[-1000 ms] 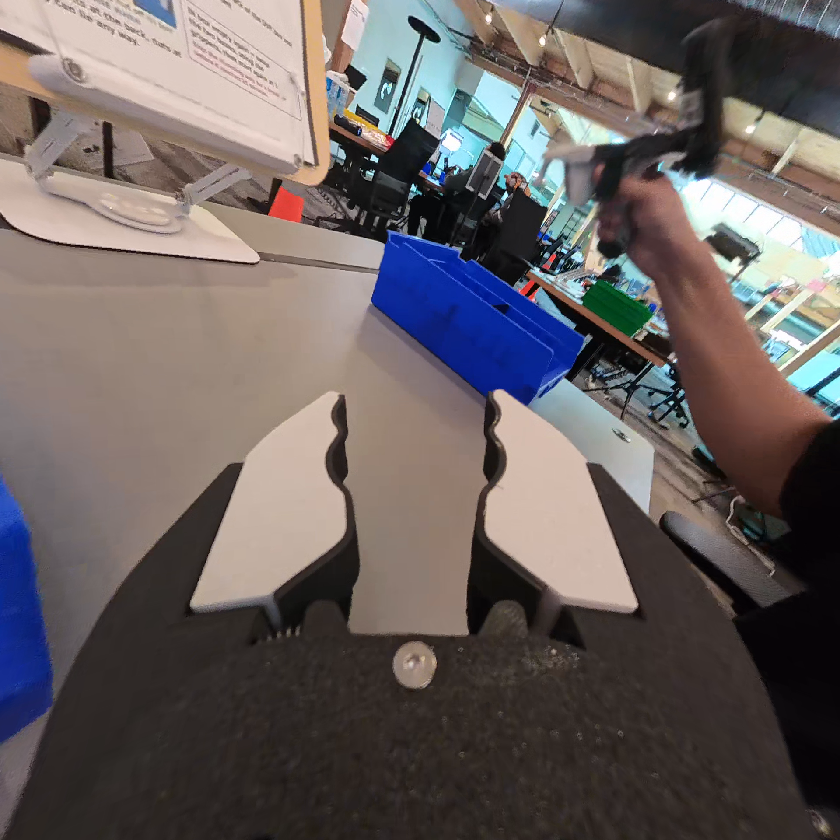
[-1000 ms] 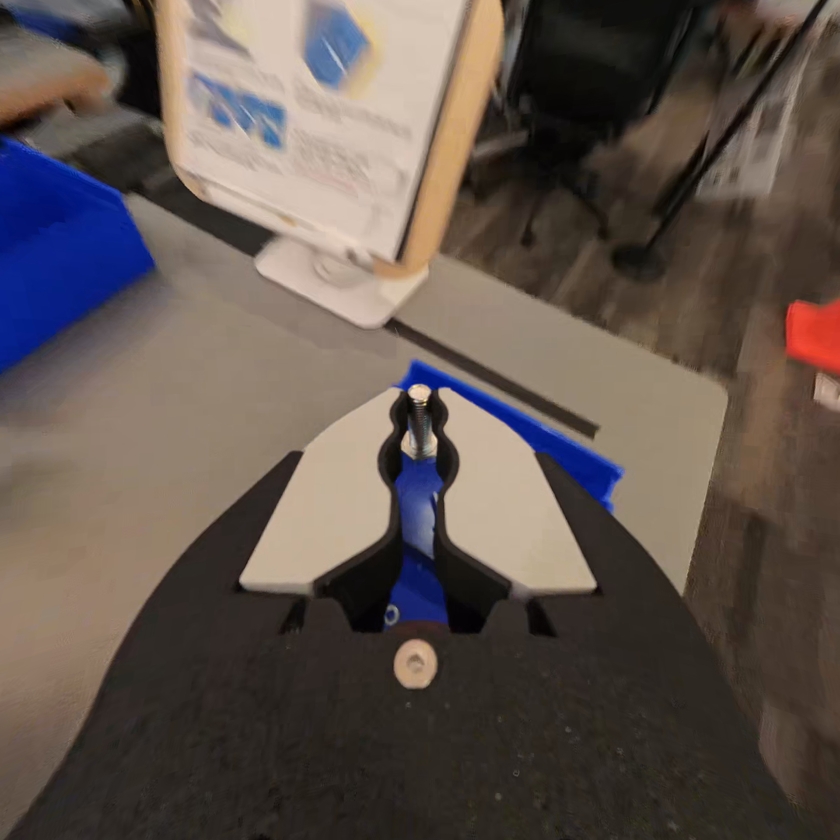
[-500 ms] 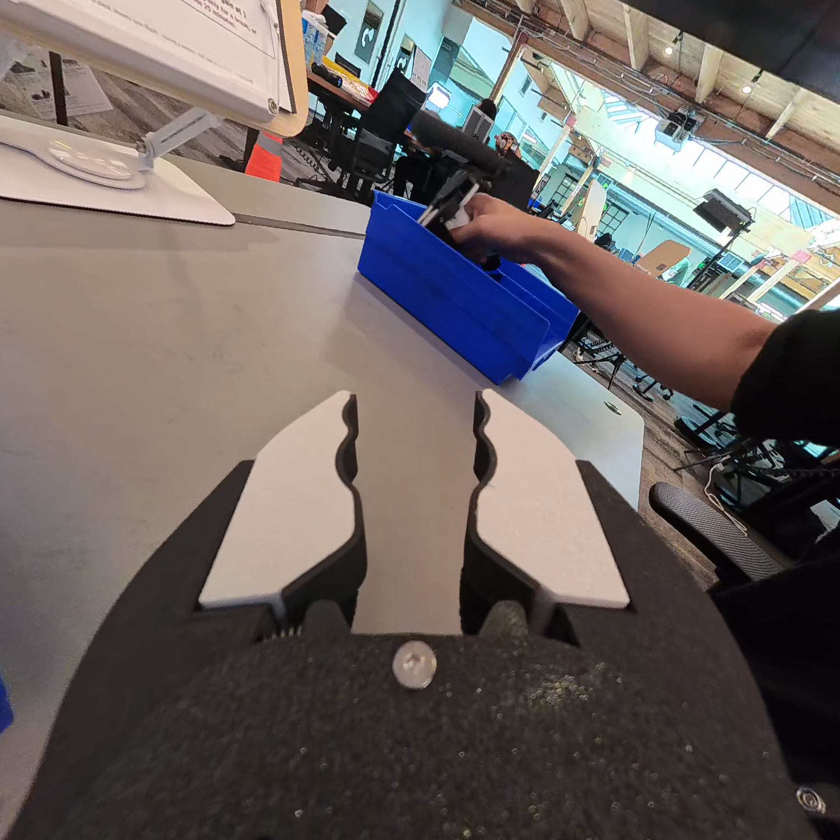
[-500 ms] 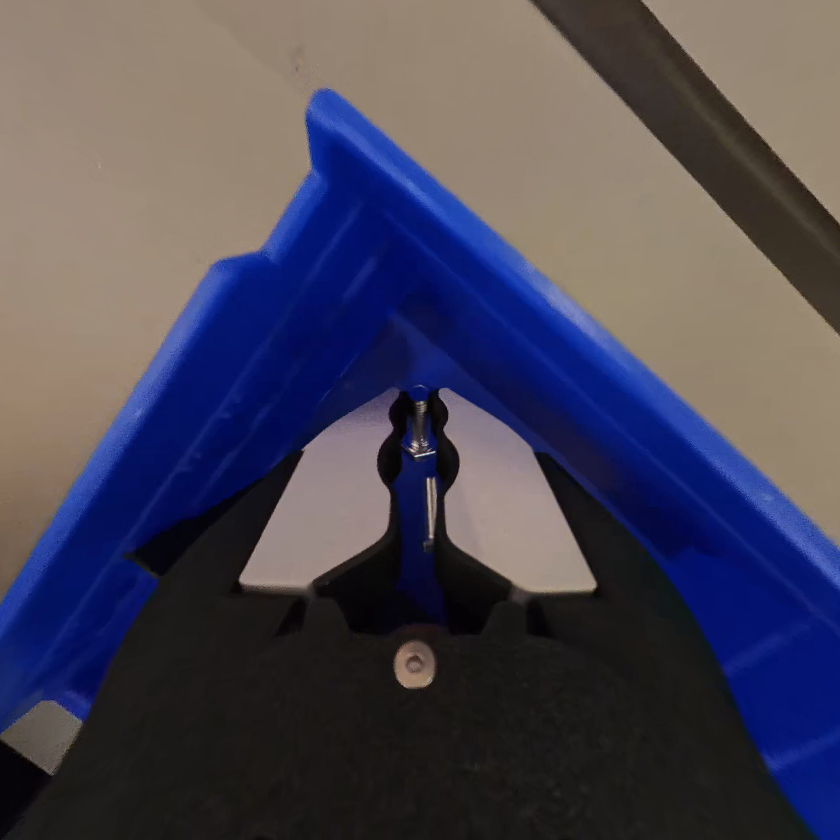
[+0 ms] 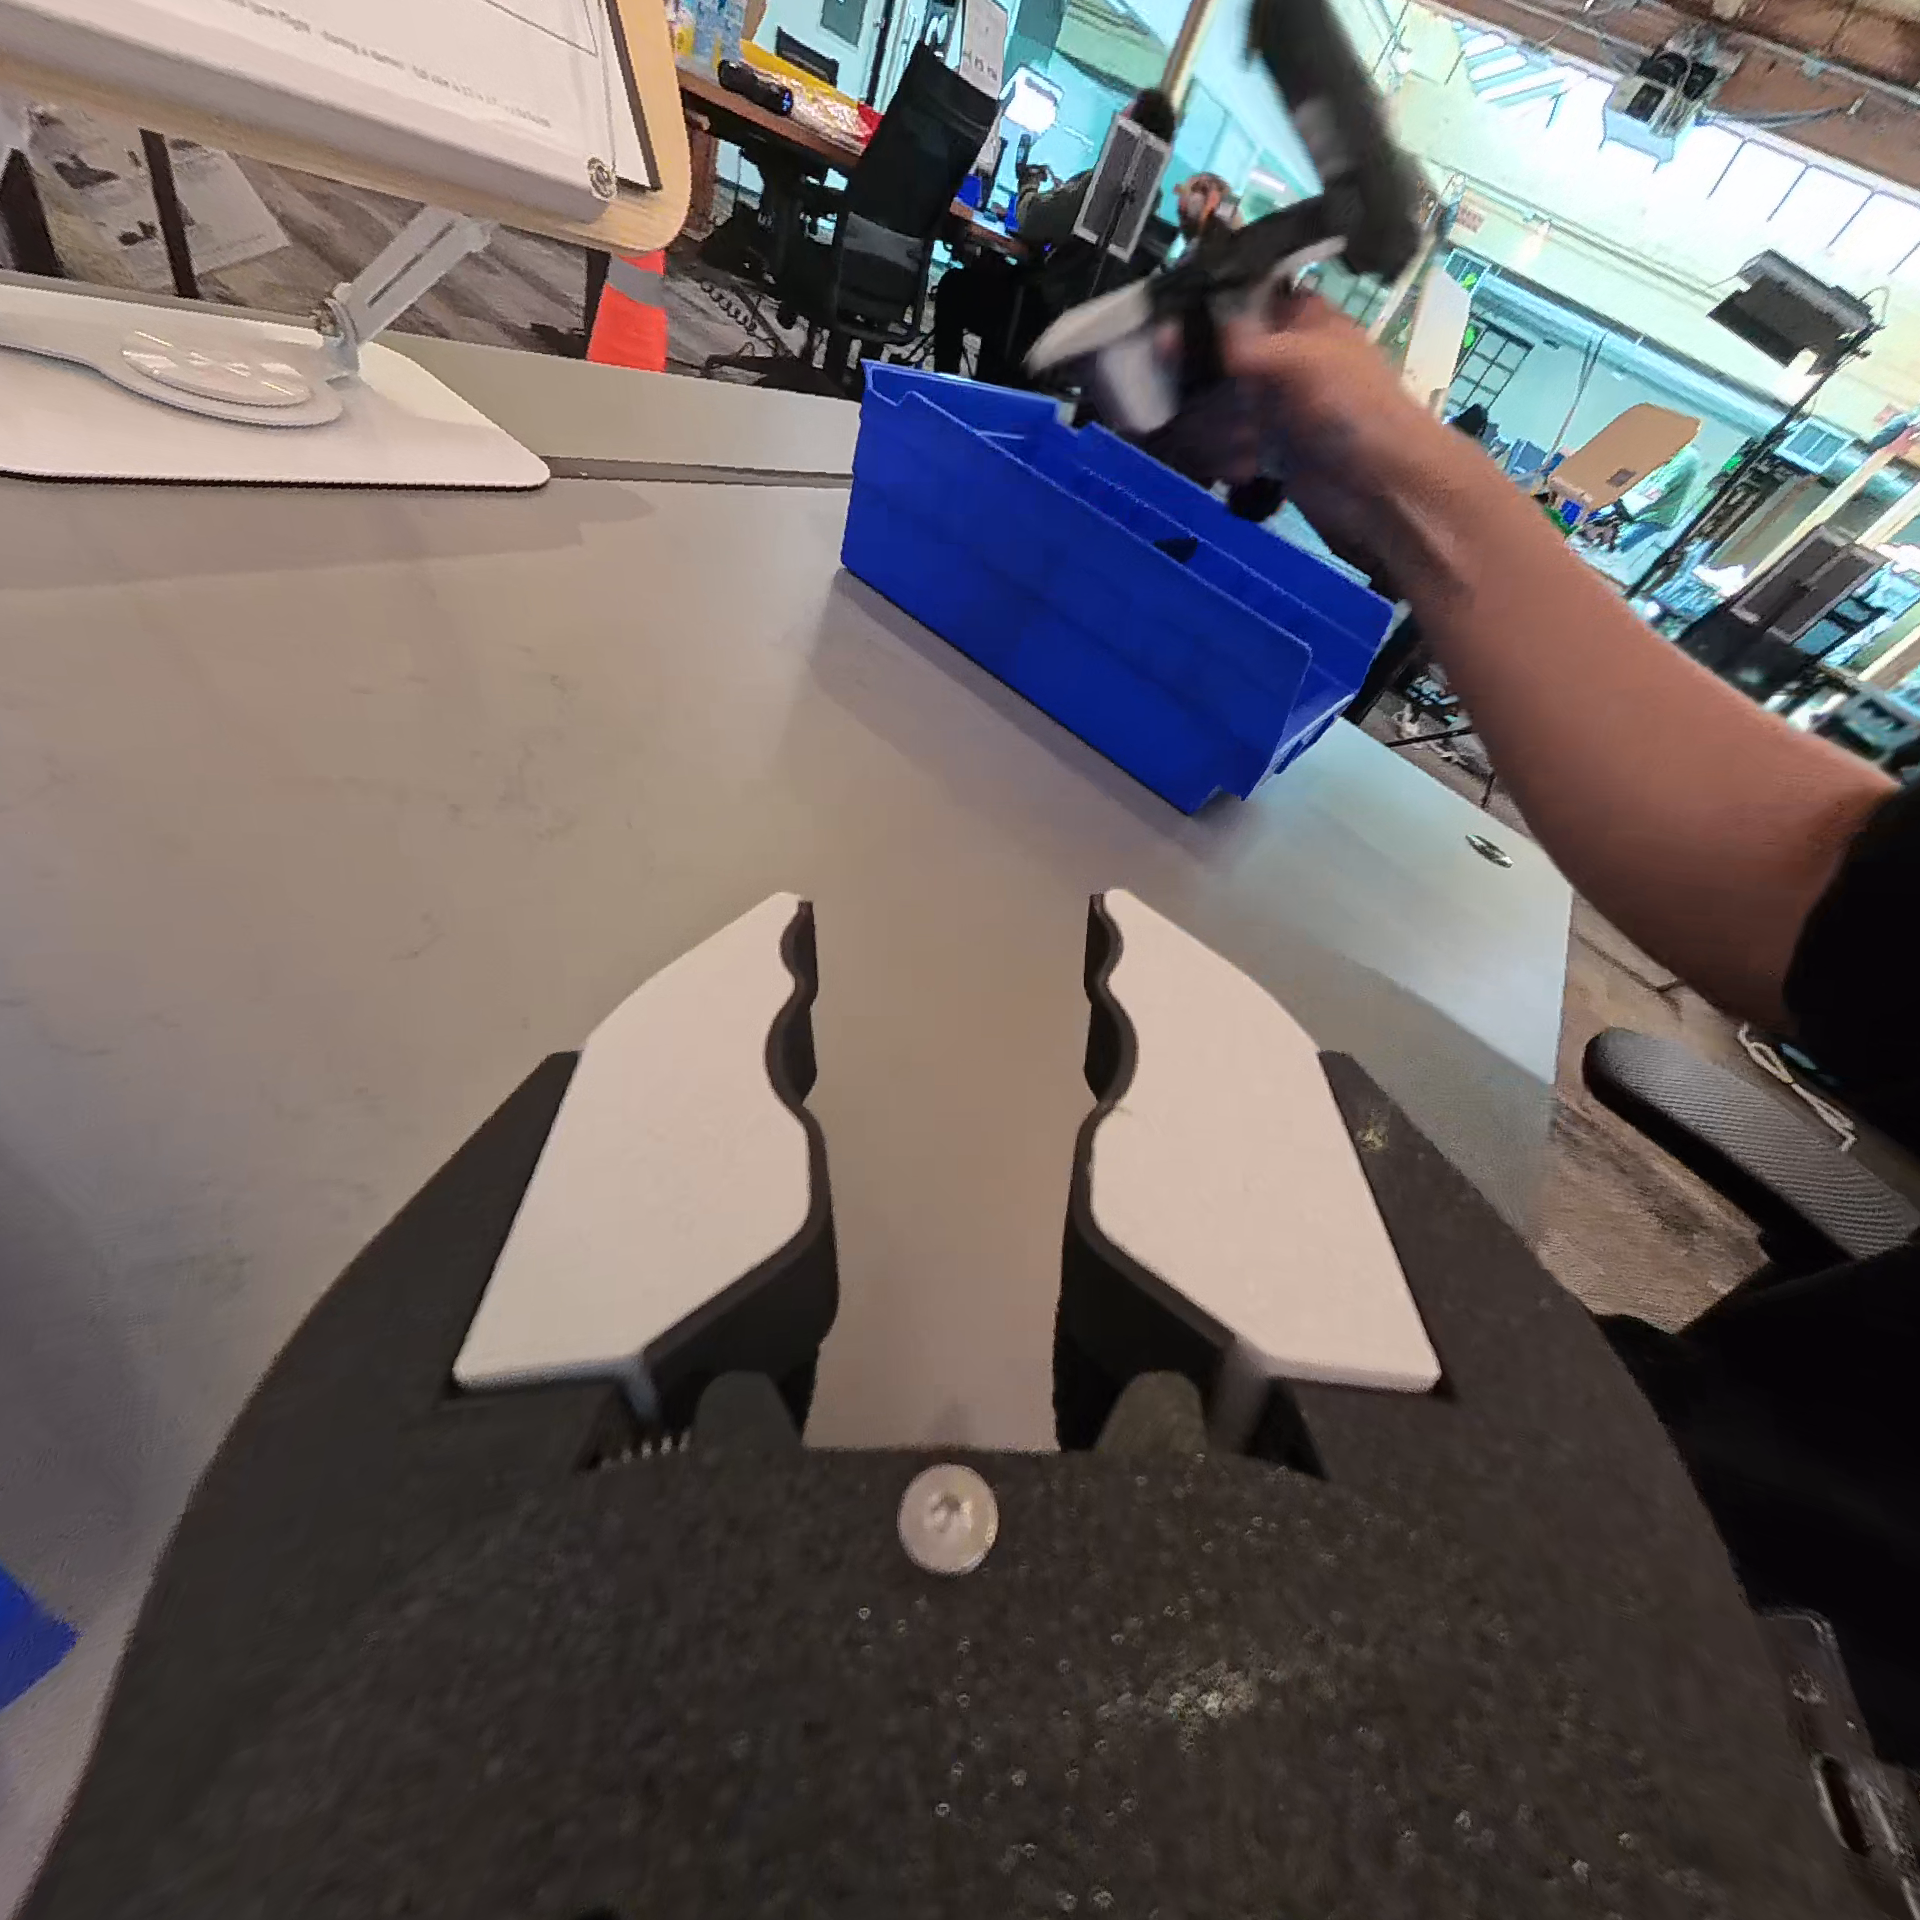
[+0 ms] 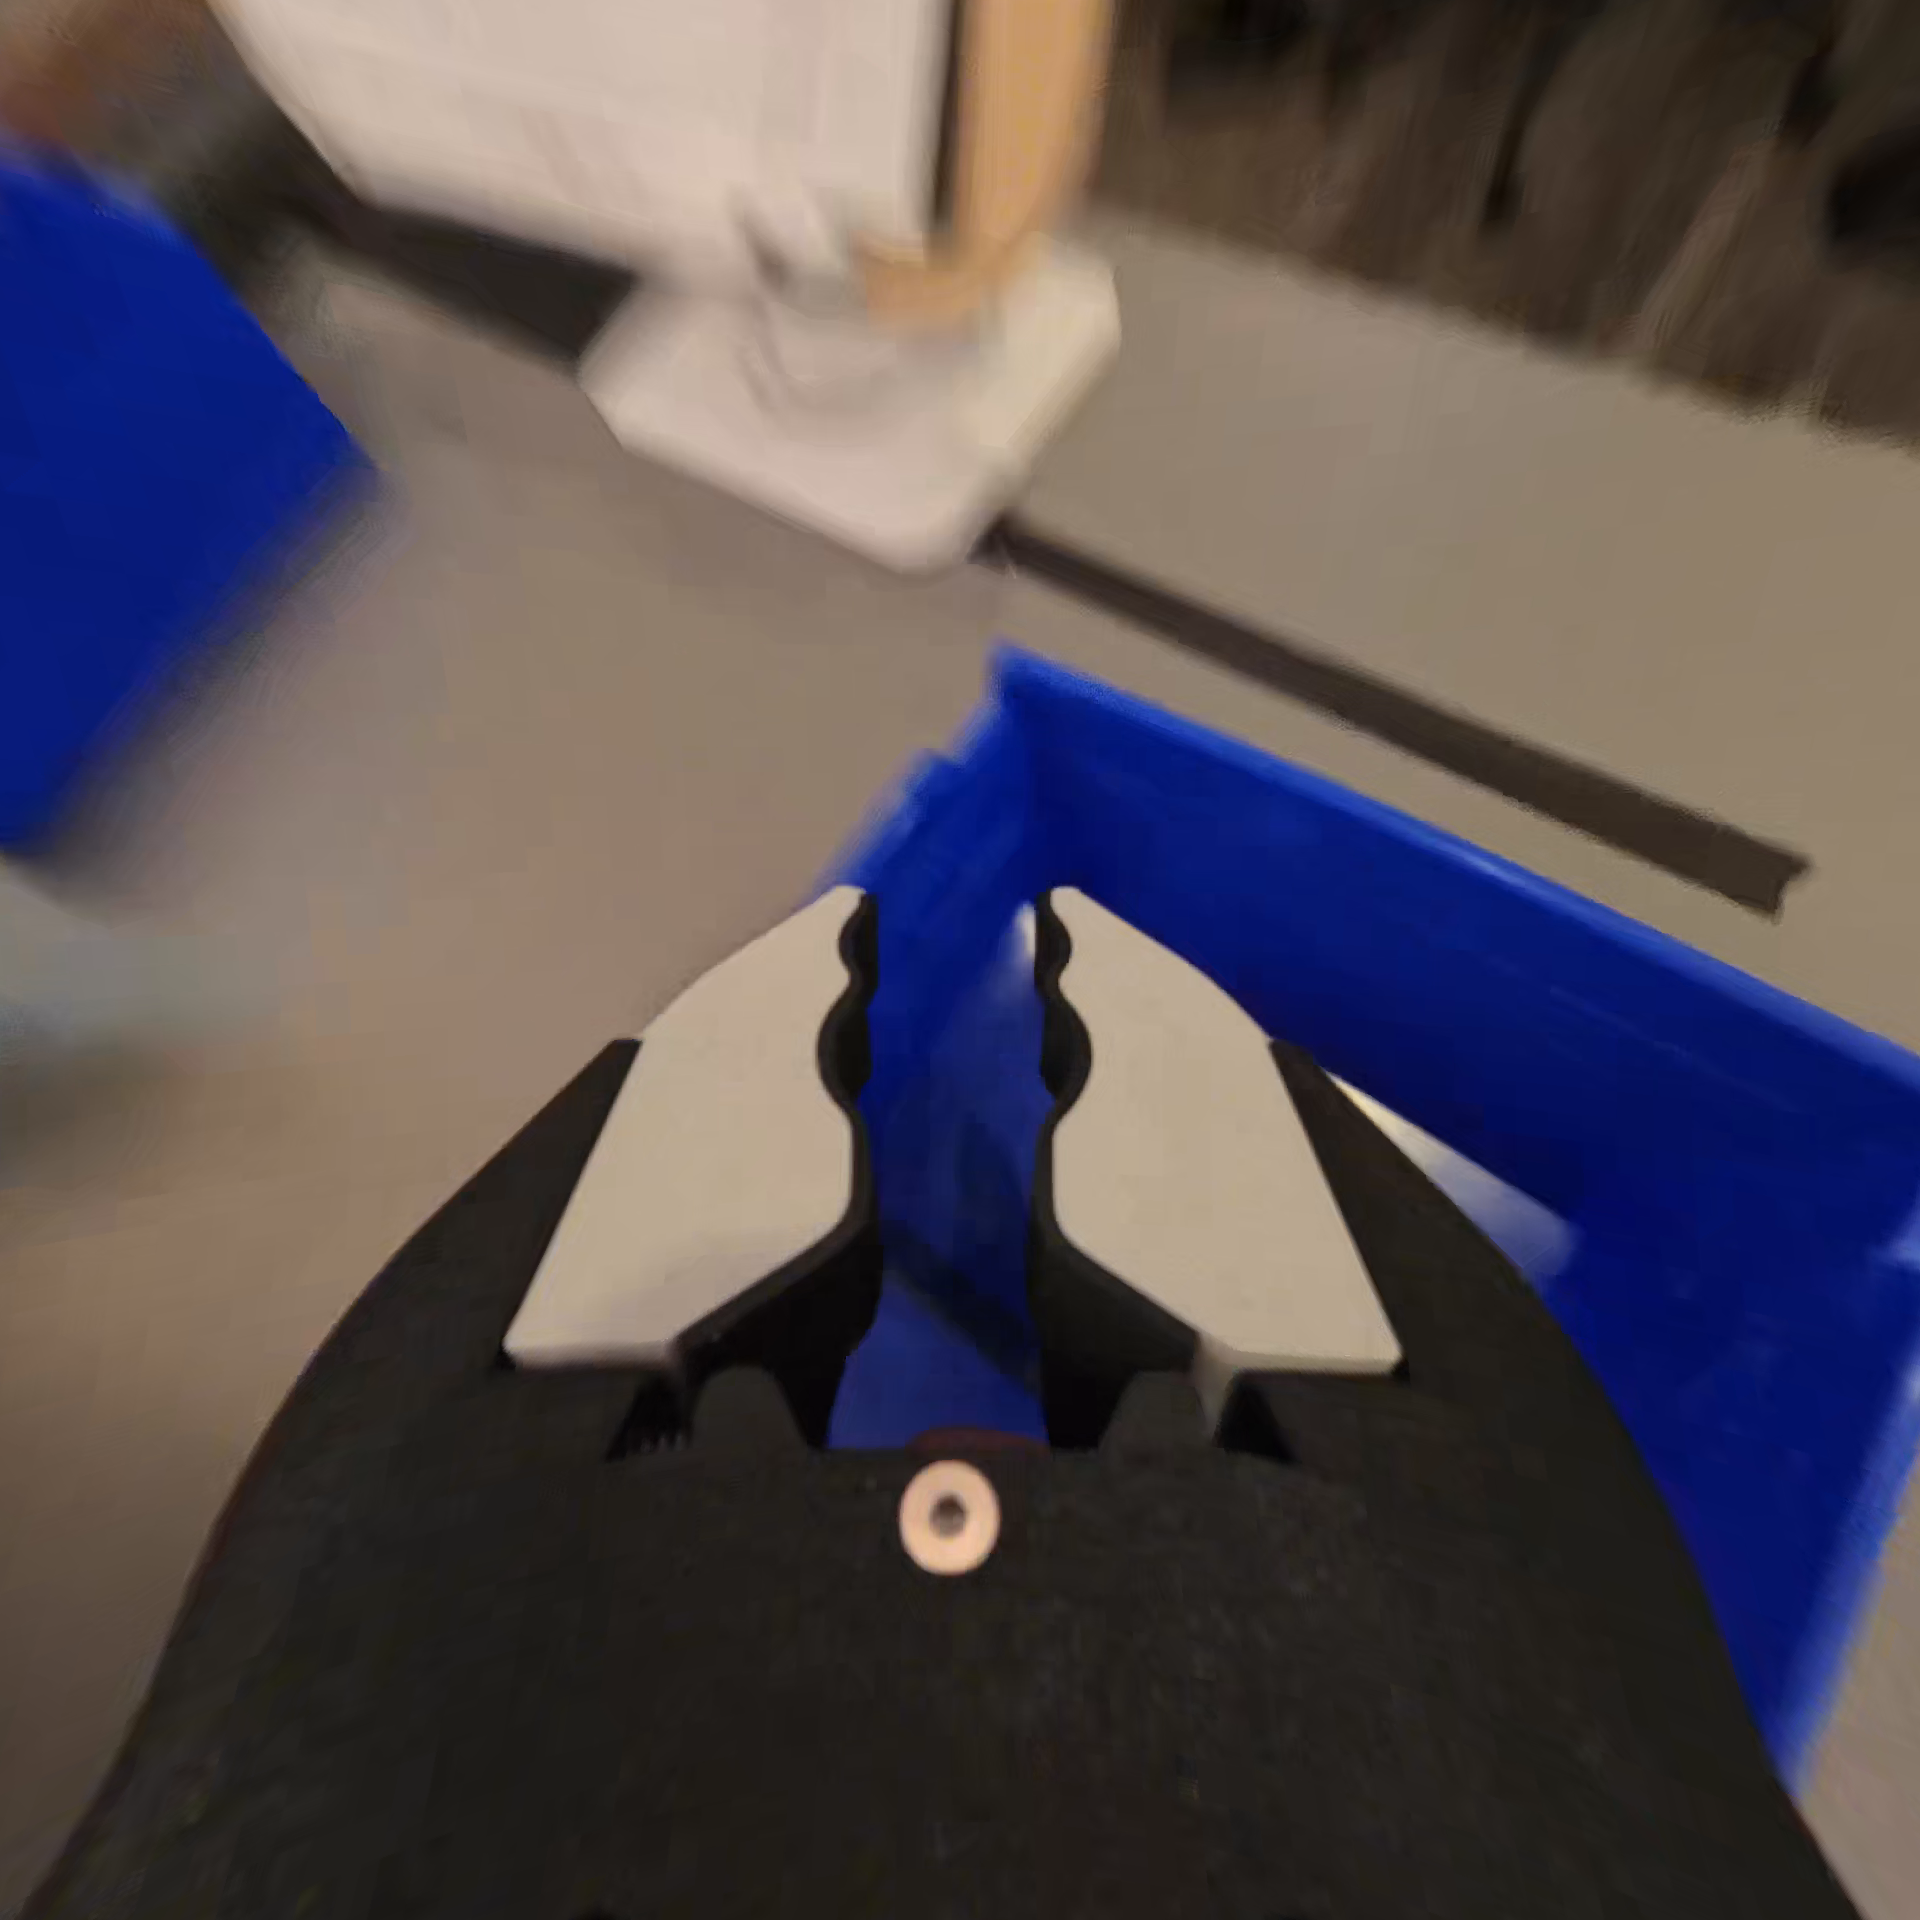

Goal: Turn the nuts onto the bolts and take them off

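My left gripper (image 5: 948,914) is open with nothing between its pads, low over the grey table (image 5: 416,727). A blue bin (image 5: 1091,603) stands ahead of it on the right. My right gripper (image 5: 1122,322) shows blurred in the left wrist view, held in a hand above that bin. In the right wrist view my right gripper (image 6: 954,914) is open with nothing between its pads, above the bin's corner (image 6: 1351,935). No nut or bolt shows in either view.
A white stand with a paper board (image 5: 312,125) sits at the table's far left; it also shows blurred in the right wrist view (image 6: 831,312). A second blue bin (image 6: 135,520) is at the left. An office chair (image 5: 1745,1143) is past the table's right edge.
My right gripper held a bolt with a nut, lowered it into the blue bin, then opened and lifted away without it. My left gripper narrowed slightly and stayed over the table.
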`<state>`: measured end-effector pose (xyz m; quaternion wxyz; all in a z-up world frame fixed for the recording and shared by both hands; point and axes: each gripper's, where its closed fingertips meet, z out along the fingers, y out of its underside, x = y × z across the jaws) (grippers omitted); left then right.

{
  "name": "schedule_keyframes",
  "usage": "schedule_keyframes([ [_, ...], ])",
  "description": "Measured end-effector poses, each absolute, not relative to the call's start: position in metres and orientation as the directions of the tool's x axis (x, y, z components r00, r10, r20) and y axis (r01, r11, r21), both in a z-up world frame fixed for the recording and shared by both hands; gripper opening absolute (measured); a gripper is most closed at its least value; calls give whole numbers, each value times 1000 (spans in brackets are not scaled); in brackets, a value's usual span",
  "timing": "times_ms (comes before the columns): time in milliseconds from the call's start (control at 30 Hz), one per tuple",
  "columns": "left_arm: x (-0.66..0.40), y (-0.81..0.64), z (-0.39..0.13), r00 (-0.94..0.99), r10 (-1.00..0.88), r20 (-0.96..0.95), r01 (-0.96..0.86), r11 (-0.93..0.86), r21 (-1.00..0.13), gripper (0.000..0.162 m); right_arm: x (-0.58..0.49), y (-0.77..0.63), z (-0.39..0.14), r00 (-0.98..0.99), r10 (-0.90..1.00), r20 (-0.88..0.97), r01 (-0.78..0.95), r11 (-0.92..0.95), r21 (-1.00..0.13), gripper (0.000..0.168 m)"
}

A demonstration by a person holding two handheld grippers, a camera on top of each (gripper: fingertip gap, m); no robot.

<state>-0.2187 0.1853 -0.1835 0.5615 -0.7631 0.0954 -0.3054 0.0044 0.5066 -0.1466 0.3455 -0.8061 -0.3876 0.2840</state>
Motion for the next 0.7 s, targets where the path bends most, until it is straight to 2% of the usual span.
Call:
schedule_keyframes([
  [33, -219, 186, -184, 803, -484, 348, 190, -346, -919, 49, 0, 485, -114, 516, 829, -217, 284, -404, -869, 29],
  [100, -218, 187, -184, 808, -486, 334, 175, -344, -923, 50, -11, 426, -72, 459, 869, -185, 66, -241, -968, 32],
  [167, -213, 187, -187, 810, -493, 319, 151, -351, -924, 51, -35, 356, -68, 354, 922, -154, -32, -153, -988, 30],
  [233, -207, 186, -187, 809, -507, 296, 118, -354, -928, 53, -64, 293, -89, 217, 959, -185, -109, -164, -980, 29],
  [300, -202, 185, -188, 819, -502, 276, 85, -369, -925, 53, -92, 243, -125, 79, 972, -220, -87, -213, -973, 29],
  [367, -194, 183, -175, 801, -520, 297, 100, -372, -923, 54, -111, 217, -156, 48, 979, -200, 6, -200, -980, 25],
  [467, -188, 169, -134, 770, -588, 246, 48, -332, -942, 53, -126, 187, -161, -74, 985, -154, 70, -149, -986, 24],
  [567, -224, 160, -104, 789, -612, 65, -170, -318, -933, 50, -128, 183, -167, -95, 988, -123, 103, -113, -988, 20],
  [700, -321, 181, -106, 725, -660, -198, -570, -413, -711, 50, -118, 183, -161, -137, 951, -277, 20, -277, -961, 20],
])
